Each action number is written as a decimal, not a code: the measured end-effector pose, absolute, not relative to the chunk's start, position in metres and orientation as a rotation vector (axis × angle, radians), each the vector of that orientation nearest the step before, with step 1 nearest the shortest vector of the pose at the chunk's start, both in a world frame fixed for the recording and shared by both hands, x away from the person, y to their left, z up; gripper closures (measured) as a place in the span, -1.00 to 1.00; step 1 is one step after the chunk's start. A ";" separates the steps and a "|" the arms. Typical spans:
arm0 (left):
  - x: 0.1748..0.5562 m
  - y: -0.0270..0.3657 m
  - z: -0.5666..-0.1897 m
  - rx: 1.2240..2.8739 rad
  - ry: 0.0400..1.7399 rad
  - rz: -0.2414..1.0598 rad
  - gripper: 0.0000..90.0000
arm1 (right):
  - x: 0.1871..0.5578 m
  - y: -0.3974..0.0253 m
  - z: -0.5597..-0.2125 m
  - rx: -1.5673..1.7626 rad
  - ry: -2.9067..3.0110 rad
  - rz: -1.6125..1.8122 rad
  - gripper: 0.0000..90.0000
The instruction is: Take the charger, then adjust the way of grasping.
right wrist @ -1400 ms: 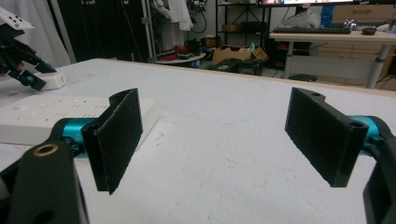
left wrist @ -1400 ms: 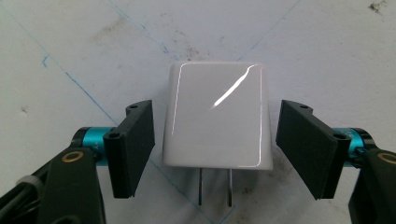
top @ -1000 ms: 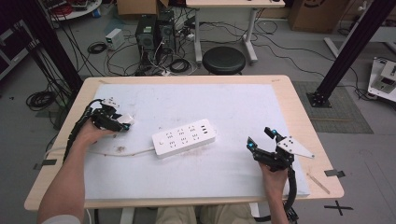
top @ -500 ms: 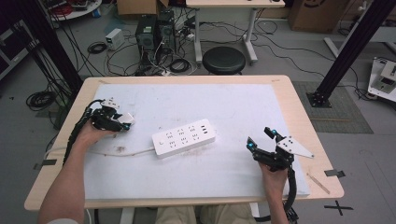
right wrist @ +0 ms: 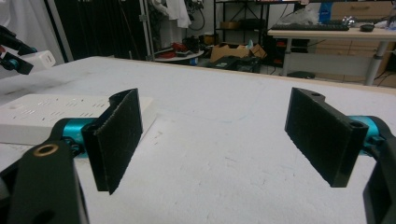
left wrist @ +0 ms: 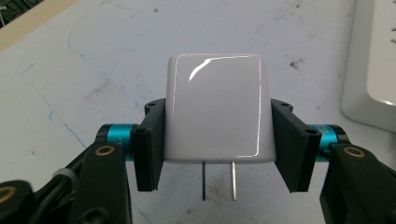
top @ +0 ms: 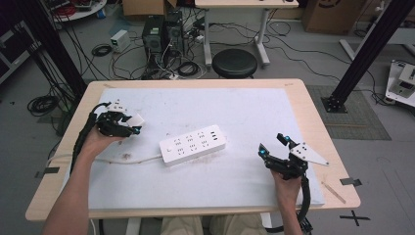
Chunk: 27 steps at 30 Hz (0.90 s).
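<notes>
Your left gripper (top: 128, 126) has its jaws clamped on the flat sides of a glossy white square plug adapter (left wrist: 217, 109), held above the white mat (top: 244, 112) at the table's left. The left gripper view shows what the high view cannot: two metal prongs (left wrist: 218, 179) hanging from the adapter's underside (they point back toward the camera). The white rectangular power strip (top: 193, 144) lies mid-table, just right of that gripper, its white cord (top: 117, 159) trailing left. Your right gripper (top: 272, 145) sits near the right edge, well apart from the strip, jaws spread wide with nothing between them; its own view shows the bare black pads (right wrist: 119, 135).
</notes>
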<state>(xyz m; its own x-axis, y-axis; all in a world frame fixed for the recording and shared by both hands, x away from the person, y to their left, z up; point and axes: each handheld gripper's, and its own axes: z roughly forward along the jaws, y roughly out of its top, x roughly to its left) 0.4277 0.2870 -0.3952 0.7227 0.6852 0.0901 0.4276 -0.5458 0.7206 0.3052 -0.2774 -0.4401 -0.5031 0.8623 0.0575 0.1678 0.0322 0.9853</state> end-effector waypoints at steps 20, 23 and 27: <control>0.373 0.238 -0.360 2.130 0.738 0.603 -0.06 | 0.304 -0.277 -0.440 1.045 1.730 1.539 -0.57; 0.365 0.226 -0.361 2.118 0.728 0.613 -0.06 | 0.304 -0.278 -0.440 1.048 1.733 1.548 -0.57; 0.358 0.216 -0.364 2.107 0.721 0.623 -0.06 | 0.304 -0.277 -0.440 1.058 1.741 1.553 -0.57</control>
